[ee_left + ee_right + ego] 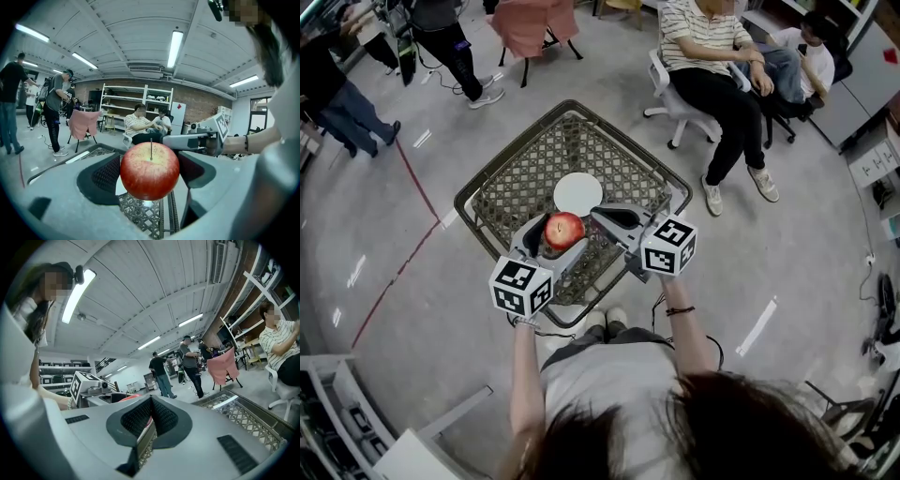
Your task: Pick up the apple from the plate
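Note:
A red apple (564, 229) with its stem up is held between the jaws of my left gripper (560, 236), which is shut on it, just above the near part of a metal lattice table (511, 183). The apple (150, 171) fills the middle of the left gripper view. The white plate (578, 193) lies bare on the lattice a little beyond the apple. My right gripper (600, 215) is shut with nothing in it, its tip beside the apple and over the plate's near edge. In the right gripper view the jaws (149, 404) meet, and a sliver of the apple (127, 398) shows behind them.
The lattice table has a raised dark rim (469, 192). Two people sit on office chairs (675, 103) at the back right. Others stand at the back left (450, 47), near a chair draped with pink cloth (530, 23). A red tape line (403, 272) crosses the floor.

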Demonstrator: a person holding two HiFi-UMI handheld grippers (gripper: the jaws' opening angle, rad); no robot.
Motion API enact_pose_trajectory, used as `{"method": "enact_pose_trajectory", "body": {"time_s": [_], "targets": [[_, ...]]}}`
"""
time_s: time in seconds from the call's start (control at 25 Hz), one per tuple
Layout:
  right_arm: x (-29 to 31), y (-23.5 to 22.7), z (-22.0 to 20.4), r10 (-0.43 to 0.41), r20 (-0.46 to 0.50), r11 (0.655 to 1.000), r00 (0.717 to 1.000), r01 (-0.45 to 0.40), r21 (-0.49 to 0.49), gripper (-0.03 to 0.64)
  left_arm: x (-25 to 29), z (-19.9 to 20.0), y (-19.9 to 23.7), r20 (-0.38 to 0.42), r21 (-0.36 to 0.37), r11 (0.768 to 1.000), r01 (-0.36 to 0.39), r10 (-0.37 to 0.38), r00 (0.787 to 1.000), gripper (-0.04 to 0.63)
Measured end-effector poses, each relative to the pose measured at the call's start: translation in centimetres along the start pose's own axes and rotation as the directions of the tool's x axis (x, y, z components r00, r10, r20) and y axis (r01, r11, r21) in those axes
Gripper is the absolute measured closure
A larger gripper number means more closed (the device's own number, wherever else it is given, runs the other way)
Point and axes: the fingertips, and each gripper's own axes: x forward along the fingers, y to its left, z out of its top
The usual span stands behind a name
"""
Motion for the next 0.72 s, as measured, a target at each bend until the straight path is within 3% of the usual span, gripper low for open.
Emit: {"method": "enact_pose_trajectory", "body": {"time_s": [0.72], "targets": [[0.36, -0.37, -0.25, 0.002, 0.001, 1.000, 1.000, -0.002, 0.003, 0.607, 0.28, -0.12, 0.46, -0.001, 0.009, 1.000, 0.013, -0.013, 1.000, 0.204]]}}
